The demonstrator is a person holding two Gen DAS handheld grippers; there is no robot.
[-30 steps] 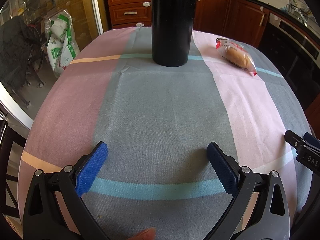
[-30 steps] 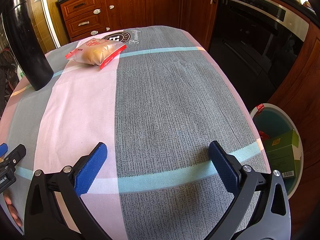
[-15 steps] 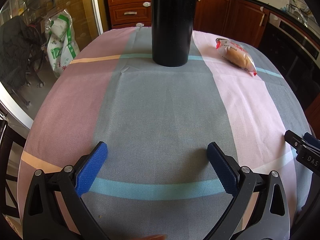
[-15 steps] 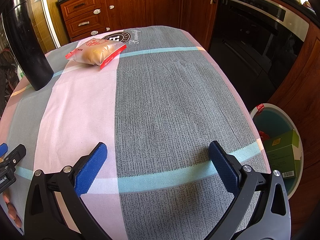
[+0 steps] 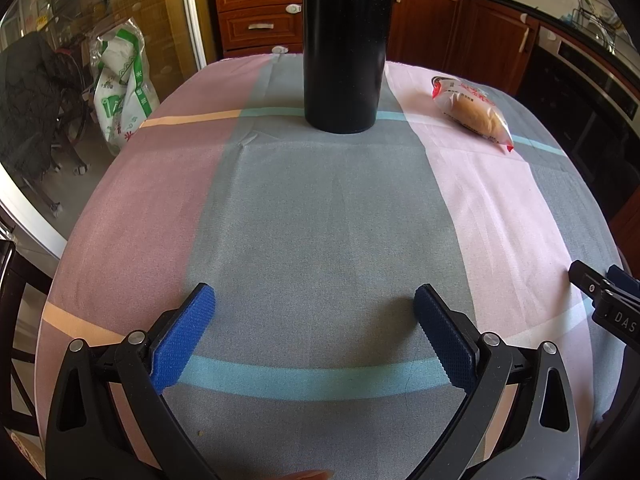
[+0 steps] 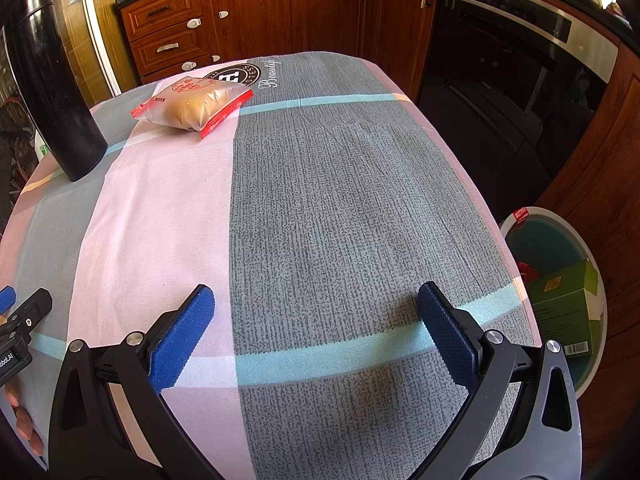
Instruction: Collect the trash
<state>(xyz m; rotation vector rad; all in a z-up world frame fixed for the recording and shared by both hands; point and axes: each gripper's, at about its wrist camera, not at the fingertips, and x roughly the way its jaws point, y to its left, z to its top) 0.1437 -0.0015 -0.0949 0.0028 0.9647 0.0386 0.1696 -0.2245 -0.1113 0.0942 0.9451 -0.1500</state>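
Where tablecloth (image 6: 320,200) turns pink, sealed clear red-edged bread packet (image 6: 192,106) lies flat.

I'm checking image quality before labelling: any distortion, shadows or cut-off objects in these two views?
Left wrist view: fisheye bends the tablecloth; black bottle cropped at top. Right wrist view: sharp, sunlit; bread packet clear; bin partly hidden by the table edge.

Fingertip (image 5: 306,474) at left view's bottom edge slid right; scene otherwise static.

Matt cloth tablecloth (image 6: 340,200); glossy, prob. plastic wrapper (image 6: 192,106).
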